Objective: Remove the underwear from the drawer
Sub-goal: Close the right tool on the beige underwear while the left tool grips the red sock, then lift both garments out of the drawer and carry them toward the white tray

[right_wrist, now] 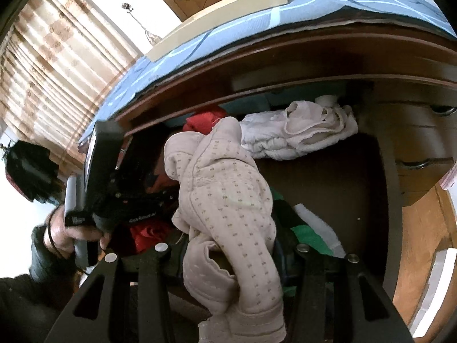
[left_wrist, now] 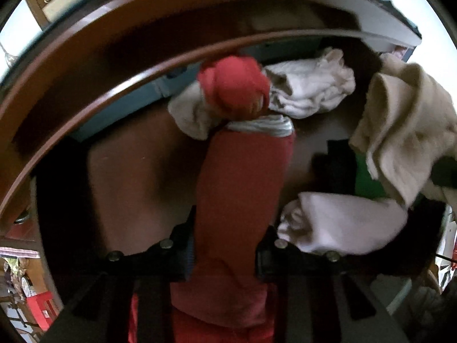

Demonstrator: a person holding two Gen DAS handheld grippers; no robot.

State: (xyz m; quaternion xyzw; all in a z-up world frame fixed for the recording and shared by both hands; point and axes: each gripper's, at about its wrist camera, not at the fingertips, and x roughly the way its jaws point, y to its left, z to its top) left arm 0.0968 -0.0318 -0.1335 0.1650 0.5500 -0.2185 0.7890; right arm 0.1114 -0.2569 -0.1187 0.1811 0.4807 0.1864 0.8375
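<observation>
My left gripper [left_wrist: 225, 254] is shut on red underwear [left_wrist: 242, 188], which stretches from the jaws up to a bunched red end over the open brown drawer [left_wrist: 128, 171]. My right gripper [right_wrist: 228, 257] is shut on beige dotted underwear [right_wrist: 228, 200], which hangs bunched between the jaws above the drawer [right_wrist: 328, 188]. The beige piece also shows at the right of the left wrist view [left_wrist: 405, 131]. The left gripper's body [right_wrist: 108, 188] and the hand holding it show at the left of the right wrist view.
White crumpled garments [left_wrist: 311, 91] lie at the back of the drawer, also in the right wrist view [right_wrist: 300, 134]. A pale pink garment [left_wrist: 342, 223] and green and black cloth [right_wrist: 308, 234] lie near the front. A blue patterned cover [right_wrist: 257, 28] tops the dresser.
</observation>
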